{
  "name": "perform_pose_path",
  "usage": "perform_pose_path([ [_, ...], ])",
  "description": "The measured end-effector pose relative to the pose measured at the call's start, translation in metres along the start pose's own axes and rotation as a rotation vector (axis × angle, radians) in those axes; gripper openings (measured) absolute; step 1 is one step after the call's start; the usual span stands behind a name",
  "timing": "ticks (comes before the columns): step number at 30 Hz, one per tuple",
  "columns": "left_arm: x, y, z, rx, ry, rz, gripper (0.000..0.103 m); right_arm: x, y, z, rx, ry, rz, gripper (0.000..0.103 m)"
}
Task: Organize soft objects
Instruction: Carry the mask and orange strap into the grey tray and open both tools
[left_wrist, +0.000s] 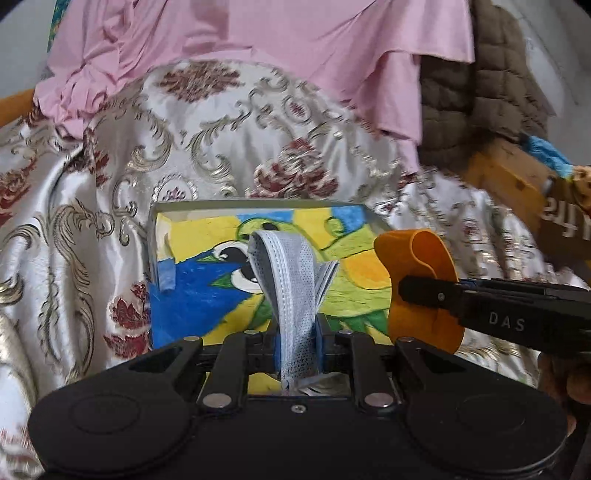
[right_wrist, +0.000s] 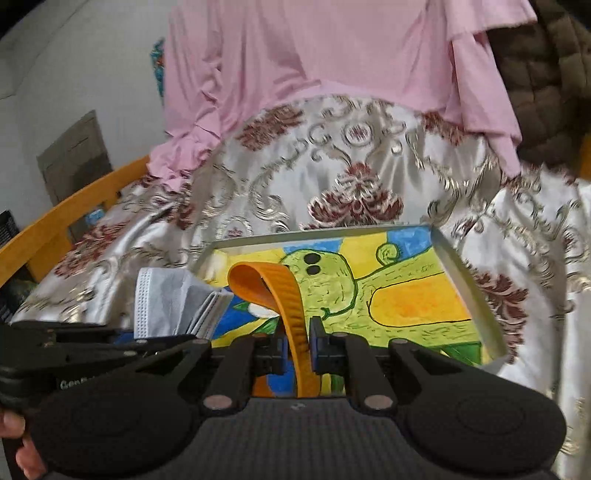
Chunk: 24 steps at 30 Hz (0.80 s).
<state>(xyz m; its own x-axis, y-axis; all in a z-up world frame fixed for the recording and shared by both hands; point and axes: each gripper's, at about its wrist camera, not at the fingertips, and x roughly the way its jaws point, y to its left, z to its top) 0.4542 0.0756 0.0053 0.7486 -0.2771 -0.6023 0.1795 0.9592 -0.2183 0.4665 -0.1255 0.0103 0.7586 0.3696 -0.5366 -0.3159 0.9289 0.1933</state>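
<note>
A grey mask is pinched betw. the pads of the left gripper, jaws nearly pressed together; the mask's free end is folded over and stands up at 12 o'clock from the jaws. An orange strap is pinched by the right gripper, jaws likewise almost together, w/ the strap's loop curled over toward 11 o'clock. Both are held above a shallow tray, whose floor is covered by a painted picture in yellow, green & blue. In the left view the right gripper w/ the strap is seen at 3 o'clock of the mask, close beside it, not touching. In the right view the mask is seen at 9 o'clock of the strap. The tray is set on a floral satin cloth; a pink cloth is draped at 12 o'clock, a brown quilt at 2 o'clock.
</note>
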Motion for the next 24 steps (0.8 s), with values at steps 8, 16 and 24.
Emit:
perform_pose_path([
  [8, 0.052, 0.024, 0.006, -0.073, 0.095, 0.018, 0.019, 0.06, -0.015, 0.009, 0.111, 0.104, -0.039, 0.012],
  [16, 0.068, 0.034, 0.001, -0.113, 0.13, 0.023, 0.025, 0.076, -0.008, 0.005, 0.08, 0.157, -0.076, 0.019],
  [24, 0.054, 0.03, -0.002, -0.117, 0.124, 0.066, 0.046, 0.057, -0.003, 0.004, 0.063, 0.14, -0.079, 0.043],
])
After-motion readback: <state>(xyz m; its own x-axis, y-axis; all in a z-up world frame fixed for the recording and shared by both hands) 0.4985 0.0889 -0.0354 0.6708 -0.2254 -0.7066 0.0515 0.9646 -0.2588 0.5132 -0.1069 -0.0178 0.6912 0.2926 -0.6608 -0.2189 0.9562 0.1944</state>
